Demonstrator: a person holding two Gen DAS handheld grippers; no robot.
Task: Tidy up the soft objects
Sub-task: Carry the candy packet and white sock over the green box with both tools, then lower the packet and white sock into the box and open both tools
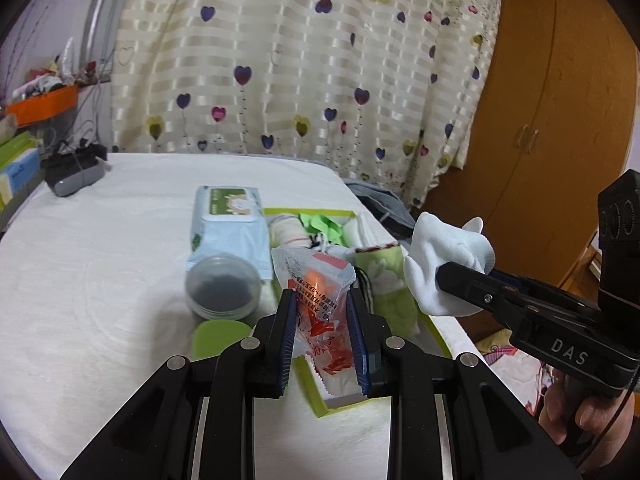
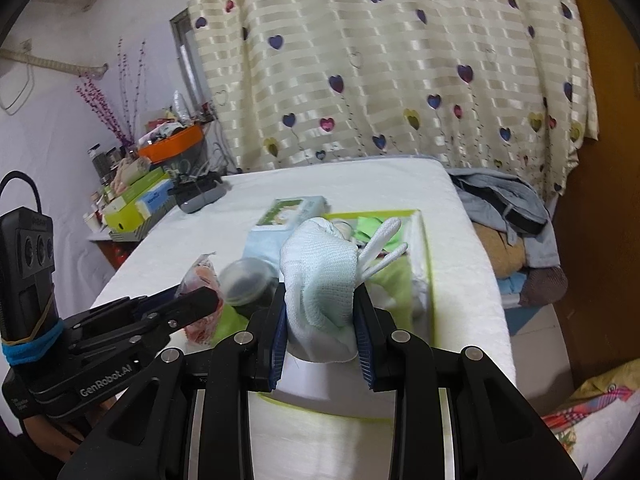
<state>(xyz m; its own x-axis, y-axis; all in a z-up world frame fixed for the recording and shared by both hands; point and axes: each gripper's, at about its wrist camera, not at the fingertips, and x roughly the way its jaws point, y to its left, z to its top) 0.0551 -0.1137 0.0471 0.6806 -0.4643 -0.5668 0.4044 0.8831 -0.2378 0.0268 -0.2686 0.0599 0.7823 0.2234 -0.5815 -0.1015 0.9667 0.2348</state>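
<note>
My left gripper (image 1: 322, 300) is shut on a clear plastic packet with red print (image 1: 316, 280), held above the near end of a lime-green box (image 1: 340, 404). To its right, my right gripper (image 1: 440, 276) is shut on a white sock (image 1: 448, 260). In the right wrist view the white sock (image 2: 320, 280) sits squeezed between the blue pads of my right gripper (image 2: 320, 292), over the green box (image 2: 420, 240). The left gripper (image 2: 200, 296) shows at lower left with the packet (image 2: 200, 276). Rolled socks and green cloth (image 1: 324, 224) lie inside the box.
A pack of wet wipes (image 1: 228, 220), a round clear jar with dark contents (image 1: 222, 286) and a green lid (image 1: 218, 338) lie left of the box on the white-covered table (image 1: 100, 280). A dark device (image 1: 74, 170) sits at the far left corner. Clothes (image 2: 504, 208) are heaped beyond the right edge.
</note>
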